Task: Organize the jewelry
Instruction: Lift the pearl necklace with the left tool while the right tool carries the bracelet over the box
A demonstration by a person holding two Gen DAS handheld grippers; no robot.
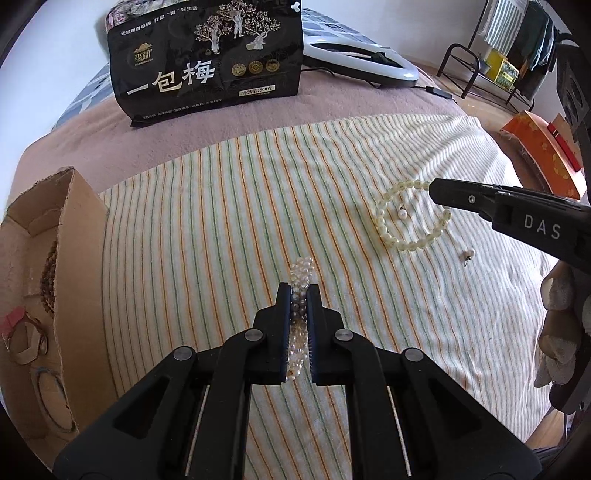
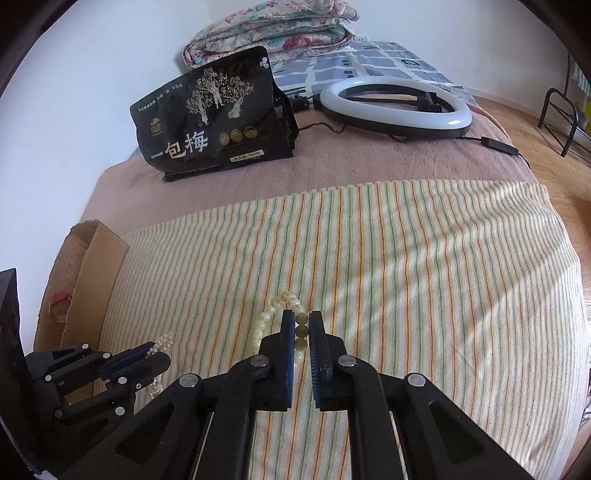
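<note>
Our left gripper (image 1: 298, 291) has its jaws drawn nearly together on a pearl bracelet (image 1: 301, 271), whose white beads poke out past the fingertips and run back between the pads. Our right gripper (image 2: 301, 317) is likewise narrowed onto a pale green bead bracelet (image 2: 271, 314), a few beads pinched between its pads (the rest of the loop lies on the striped towel to the left of the fingers).

We take the striped towel (image 1: 240, 221) as our landmark. Both bracelets sit on it, the pearl one near its middle, the green one (image 1: 410, 218) toward its right side. Inside the green loop lies a small pearl earring (image 1: 402, 213), and a second earring (image 1: 469, 254) rests on the towel just outside the loop, nearer to us.

Against the towel's left edge stands a cardboard box (image 1: 70, 229); a brown bead strand (image 1: 50, 284) shows inside it. Beyond the towel's far edge, on the pink blanket (image 2: 332, 166), a black snack bag (image 1: 207, 55) stands upright, and to its right a ring light (image 2: 395, 107) lies flat with its cable trailing. Folded floral bedding (image 2: 273, 33) lies behind the bag.
</note>
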